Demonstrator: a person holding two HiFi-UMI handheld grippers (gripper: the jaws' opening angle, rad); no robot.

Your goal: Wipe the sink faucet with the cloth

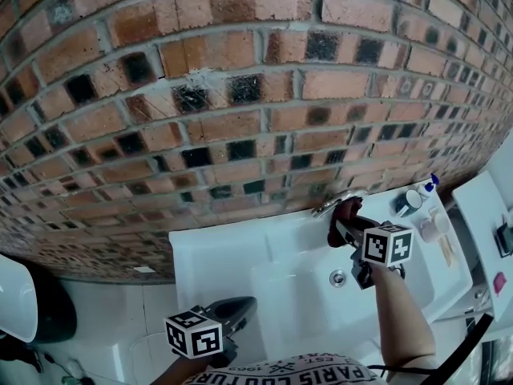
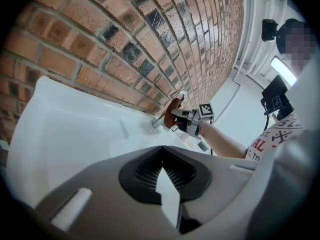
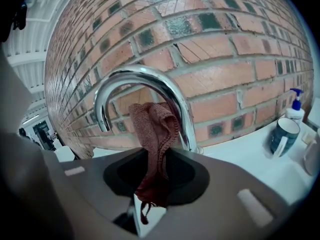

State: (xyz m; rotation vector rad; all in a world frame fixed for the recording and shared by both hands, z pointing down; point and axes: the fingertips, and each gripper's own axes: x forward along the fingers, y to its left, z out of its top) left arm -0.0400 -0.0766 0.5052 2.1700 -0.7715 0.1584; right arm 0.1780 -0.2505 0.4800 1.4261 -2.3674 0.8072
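Head view is filled mostly by the brick wall, and under it stands the white sink with its chrome gooseneck faucet at the back edge. The right gripper reaches up to this faucet, its jaws pressed on a reddish-brown knitted cloth. The cloth rises out of the jaws and lies under the arc of the faucet, against the upright pipe, so I judge the wiping is under way. The left gripper hangs low at the sink's near side, well apart from the faucet, with its jaws nearly together and nothing between them (only a thin slit shows). On the ledge to the right stand a dark mug and a pump bottle. The risk I see is that the cloth, pinched only at its lower part with a loose thread hanging, could be pulled out when it drags on the chrome. A wide sideways stroke could also knock the mug.
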